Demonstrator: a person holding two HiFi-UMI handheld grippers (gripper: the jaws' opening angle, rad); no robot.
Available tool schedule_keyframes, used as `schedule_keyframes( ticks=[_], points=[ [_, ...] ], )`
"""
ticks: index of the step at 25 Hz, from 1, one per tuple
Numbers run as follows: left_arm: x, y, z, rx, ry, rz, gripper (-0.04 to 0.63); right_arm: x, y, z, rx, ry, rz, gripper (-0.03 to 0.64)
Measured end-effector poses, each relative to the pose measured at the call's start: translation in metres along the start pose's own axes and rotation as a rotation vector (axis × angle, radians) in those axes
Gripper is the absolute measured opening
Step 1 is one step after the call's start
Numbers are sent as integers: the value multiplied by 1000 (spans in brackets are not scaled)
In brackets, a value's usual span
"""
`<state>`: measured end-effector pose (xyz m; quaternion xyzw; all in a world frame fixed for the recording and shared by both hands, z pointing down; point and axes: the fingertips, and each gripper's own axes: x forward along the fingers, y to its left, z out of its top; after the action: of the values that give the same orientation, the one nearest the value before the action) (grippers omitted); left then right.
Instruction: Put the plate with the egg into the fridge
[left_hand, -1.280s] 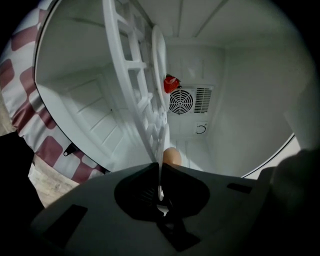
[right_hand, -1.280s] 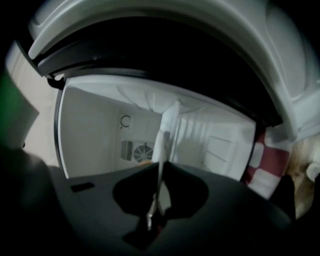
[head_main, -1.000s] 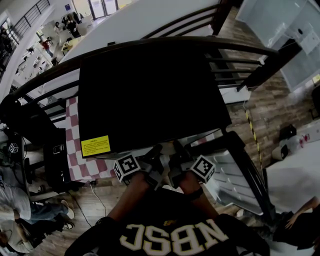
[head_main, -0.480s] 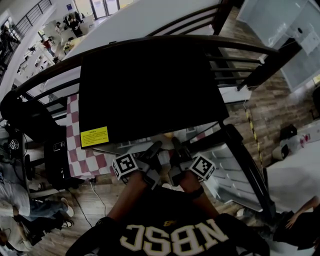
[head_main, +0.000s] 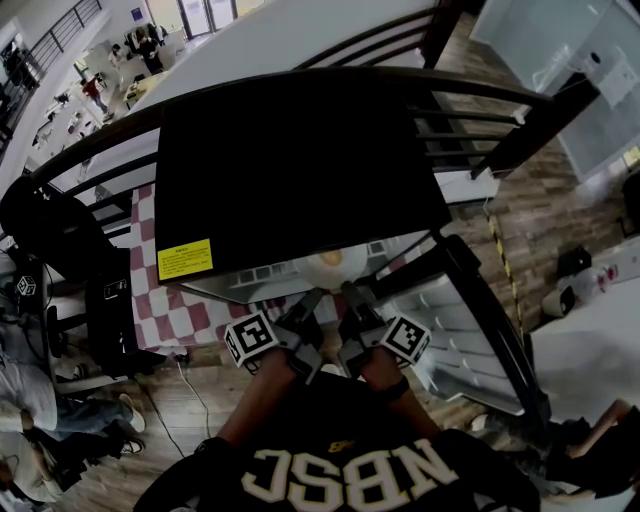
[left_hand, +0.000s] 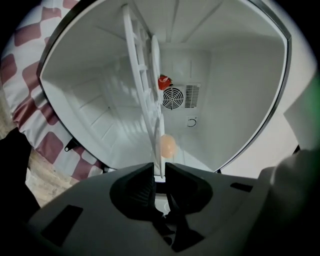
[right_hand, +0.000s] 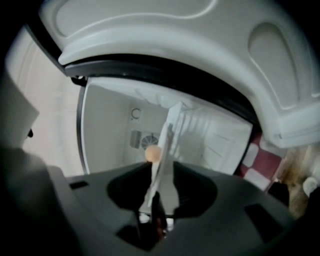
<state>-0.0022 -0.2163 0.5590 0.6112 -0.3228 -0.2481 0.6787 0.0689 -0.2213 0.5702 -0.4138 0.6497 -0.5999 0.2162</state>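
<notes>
Inside the fridge (left_hand: 240, 100): we are seeing the plate (left_hand: 156, 105) lying on the white shelf (left_hand: 139, 70), edge-on in the left gripper view, with the egg (left_hand: 168, 146) sitting on it near the front edge.
Plate from above: in the head view it is showing at the mouth of the fridge, at twelve o'clock from both grippers.
Left gripper (left_hand: 159, 169): its jaws are closing with the plate's thin rim standing between them. A gap is showing beside the rim, so we are judging that the pads are not pressing.
Right gripper (right_hand: 162, 170): its jaws are opening, and the rim is running between them with clear space at either side, so it is not gripping.
Door (head_main: 470, 340): it is hanging wide, at about four o'clock from the fridge body.
Done: we are judging the placing as good as finished, with plate and egg both resting inside.
Left: we are reckoning on drawing both grippers back toward six o'clock, clear of the rim. We may also be swinging the door to, though the task is not asking for that.
</notes>
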Motion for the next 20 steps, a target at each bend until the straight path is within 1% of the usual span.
schedule_keyframes(
  ticks=[3,4,6,7,9,10,14,20],
  points=[
    [-1,4,3,40,-1,21,61,-1,1,-2,-27,12,-15,141],
    [0,4,3,47,2,24,55,0,3,-2,-36,15,-11,128],
    [2,2,4,59,9,31,44,2,6,-1,-47,14,-7,69],
    [3,2,5,66,13,35,41,3,7,0,-45,11,-6,58],
    [5,1,6,75,20,43,35,6,10,2,-36,2,22,54],
    [6,1,7,79,21,47,34,7,10,3,-32,-2,22,52],
    [11,1,14,72,10,54,31,13,10,6,-28,-11,-18,49],
    [20,-1,24,72,3,66,31,25,12,13,-25,-20,-4,51]
  ],
)
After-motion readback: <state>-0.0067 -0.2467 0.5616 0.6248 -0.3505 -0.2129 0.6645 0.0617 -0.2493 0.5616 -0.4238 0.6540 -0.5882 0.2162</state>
